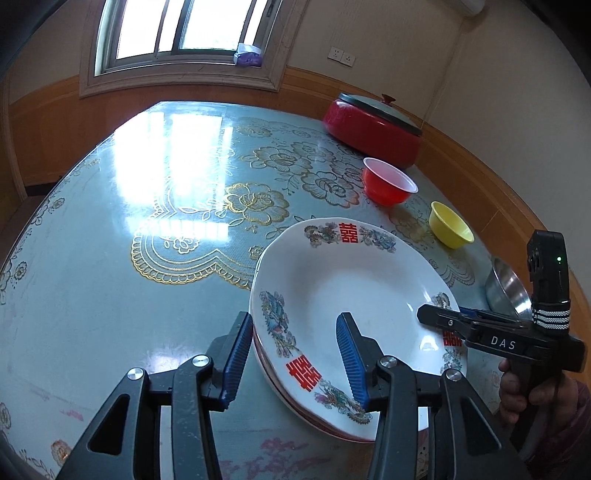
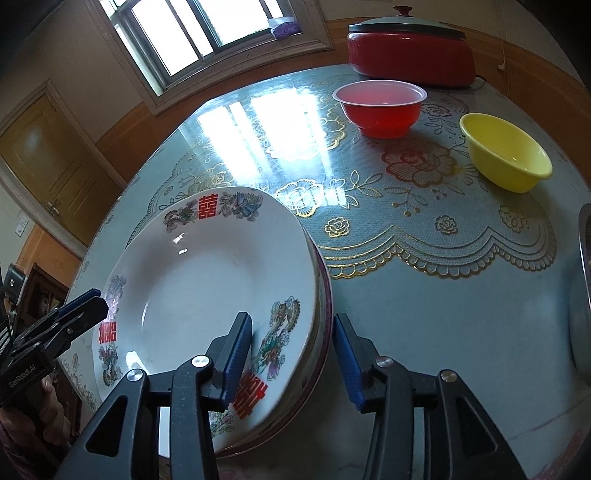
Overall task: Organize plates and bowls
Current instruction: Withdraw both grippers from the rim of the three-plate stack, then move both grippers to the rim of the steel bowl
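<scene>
Room: wood-panelled walls and a window (image 1: 184,29) beyond my bench (image 1: 110,295), which wears a glossy floral cover.
Plates: white plate (image 1: 354,280) tops a stack near the bench's front edge.
Left claw (image 1: 295,358): apart, straddling the plate rim, pads not pressing.
Right claw (image 2: 291,363): apart, astride the opposite rim.
Bowls: red bowl (image 2: 380,110), yellow bowl (image 2: 506,151), steel bowl (image 1: 506,288) stand apart behind.
Pot: red lidded pot (image 2: 410,51) at the far edge.

Red 囍 signs on the plate (image 1: 354,295) rim; "DAS" on the right tool (image 1: 436,317); "GenRobot.AI" on the left tool (image 2: 79,308).
</scene>
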`<state>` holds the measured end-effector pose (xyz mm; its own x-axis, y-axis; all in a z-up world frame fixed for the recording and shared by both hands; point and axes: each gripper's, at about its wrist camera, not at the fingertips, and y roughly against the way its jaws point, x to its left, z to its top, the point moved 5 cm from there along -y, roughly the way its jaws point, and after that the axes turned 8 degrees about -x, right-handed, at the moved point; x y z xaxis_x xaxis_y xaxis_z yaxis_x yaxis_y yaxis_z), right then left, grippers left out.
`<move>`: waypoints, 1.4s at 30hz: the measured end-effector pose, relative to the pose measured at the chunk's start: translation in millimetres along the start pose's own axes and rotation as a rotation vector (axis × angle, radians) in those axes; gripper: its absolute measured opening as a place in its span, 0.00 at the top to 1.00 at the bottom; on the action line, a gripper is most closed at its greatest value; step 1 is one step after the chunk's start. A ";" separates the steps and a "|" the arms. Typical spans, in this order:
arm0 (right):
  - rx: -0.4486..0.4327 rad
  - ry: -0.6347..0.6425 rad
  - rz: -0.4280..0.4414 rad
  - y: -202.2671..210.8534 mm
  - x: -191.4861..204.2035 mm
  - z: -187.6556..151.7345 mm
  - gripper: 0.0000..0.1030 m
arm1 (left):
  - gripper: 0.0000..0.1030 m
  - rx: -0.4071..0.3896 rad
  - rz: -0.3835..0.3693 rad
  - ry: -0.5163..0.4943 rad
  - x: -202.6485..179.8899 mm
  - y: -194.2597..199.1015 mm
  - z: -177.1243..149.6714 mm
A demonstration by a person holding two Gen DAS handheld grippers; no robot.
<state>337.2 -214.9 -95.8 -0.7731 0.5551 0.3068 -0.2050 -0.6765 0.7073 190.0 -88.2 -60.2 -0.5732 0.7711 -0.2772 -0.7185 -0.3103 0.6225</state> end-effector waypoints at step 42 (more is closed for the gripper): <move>-0.312 -0.517 -0.285 181.0 -302.8 -8.2 0.49 | 0.45 0.157 -0.386 -0.264 -286.3 -98.4 -10.6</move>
<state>529.3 -509.5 -65.9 -0.2919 0.8409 0.4558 -0.5825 -0.5343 0.6126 420.7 -284.4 -49.8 -0.1432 0.9342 -0.3267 -0.7792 0.0971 0.6192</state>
